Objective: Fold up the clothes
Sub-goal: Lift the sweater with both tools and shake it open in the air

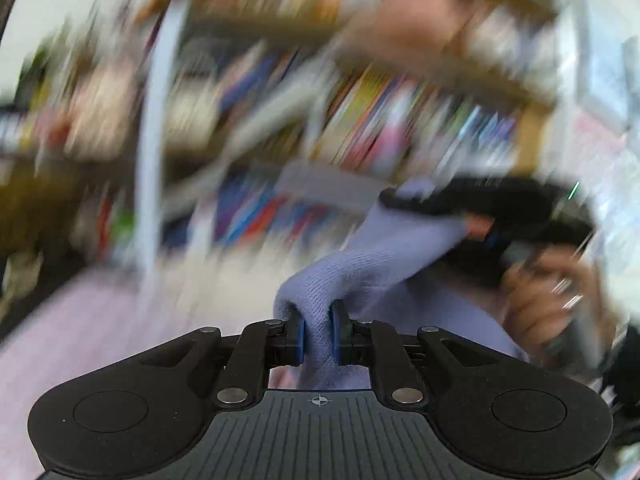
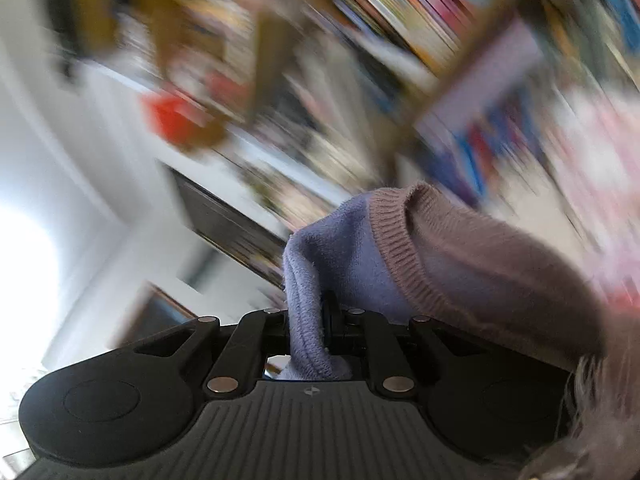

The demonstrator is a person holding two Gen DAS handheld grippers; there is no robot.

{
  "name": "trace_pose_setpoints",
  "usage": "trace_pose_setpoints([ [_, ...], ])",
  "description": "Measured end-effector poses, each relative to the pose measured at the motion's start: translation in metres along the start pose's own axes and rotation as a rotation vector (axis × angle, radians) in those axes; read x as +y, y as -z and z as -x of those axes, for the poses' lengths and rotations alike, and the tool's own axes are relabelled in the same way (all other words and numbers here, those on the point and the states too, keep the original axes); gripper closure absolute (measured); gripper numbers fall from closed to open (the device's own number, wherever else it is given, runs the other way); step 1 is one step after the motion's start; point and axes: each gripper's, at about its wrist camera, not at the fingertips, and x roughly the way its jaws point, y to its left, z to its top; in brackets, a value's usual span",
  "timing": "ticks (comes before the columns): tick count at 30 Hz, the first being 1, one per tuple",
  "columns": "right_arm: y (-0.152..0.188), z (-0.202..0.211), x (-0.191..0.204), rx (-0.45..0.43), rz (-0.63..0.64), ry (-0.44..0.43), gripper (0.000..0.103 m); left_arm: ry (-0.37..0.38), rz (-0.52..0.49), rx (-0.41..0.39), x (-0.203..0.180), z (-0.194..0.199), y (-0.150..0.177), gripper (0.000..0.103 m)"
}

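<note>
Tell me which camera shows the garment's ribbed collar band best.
Right wrist view: the mauve ribbed collar band curves sharply across the lavender knit garment just beyond the right gripper. Left wrist view shows only plain lavender fabric bunched in the left gripper, no collar.

Ahead of and above the tongs, in the left wrist view, a wooden bookshelf (image 1: 400, 120) packed with colourful spines, all smeared by motion blur. Left of them, a pale curved upright bar (image 1: 154, 140). In the right wrist view, ahead and to the right, more blurred books (image 2: 400, 12); ahead-left, something red (image 2: 172, 114); far left, a bright white wall (image 2: 48, 184).
</note>
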Motion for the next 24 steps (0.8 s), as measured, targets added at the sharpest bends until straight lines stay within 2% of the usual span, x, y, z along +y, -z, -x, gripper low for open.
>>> trace_pose_setpoints([
  [2, 0.023, -0.032, -0.023, 0.080, -0.010, 0.129, 0.093, -0.040, -0.013, 0.120, 0.020, -0.026, 0.032, 0.091],
  [4, 0.045, -0.063, -0.045, 0.150, -0.019, 0.245, 0.093, -0.077, -0.050, 0.176, 0.033, -0.045, 0.054, 0.090],
  [6, 0.052, -0.086, -0.057, 0.172, -0.025, 0.292, 0.093, -0.099, -0.064, 0.198, 0.049, -0.060, 0.065, 0.090],
  [8, 0.053, -0.110, -0.056, 0.180, -0.002, 0.317, 0.093, -0.118, -0.057, 0.224, 0.063, -0.073, 0.062, 0.090],
  [9, 0.055, -0.121, -0.052, 0.189, 0.035, 0.331, 0.093, -0.127, -0.054, 0.236, 0.070, -0.080, 0.060, 0.085],
  [11, 0.056, -0.144, -0.049, 0.218, 0.099, 0.374, 0.092, -0.146, -0.047, 0.262, 0.084, -0.093, 0.057, 0.082],
  [13, 0.058, -0.154, -0.053, 0.231, 0.135, 0.433, 0.085, -0.139, -0.026, 0.295, 0.097, -0.098, 0.055, 0.078],
  [14, 0.060, -0.157, -0.055, 0.234, 0.149, 0.464, 0.072, -0.148, -0.026, 0.305, 0.100, -0.100, 0.055, 0.071],
  [16, 0.065, -0.145, -0.062, 0.225, 0.167, 0.493, 0.048, -0.164, -0.033, 0.307, 0.105, -0.099, 0.056, 0.060],
  [18, 0.069, -0.123, -0.064, 0.210, 0.185, 0.492, 0.044, -0.187, -0.036, 0.282, 0.108, -0.091, 0.057, 0.047],
  [20, 0.071, -0.099, -0.063, 0.196, 0.200, 0.512, 0.038, -0.197, -0.041, 0.269, 0.111, -0.083, 0.057, 0.043],
  [24, 0.083, -0.036, -0.066, 0.155, 0.220, 0.600, 0.037, -0.209, -0.087, 0.242, 0.103, -0.061, 0.057, 0.040],
])
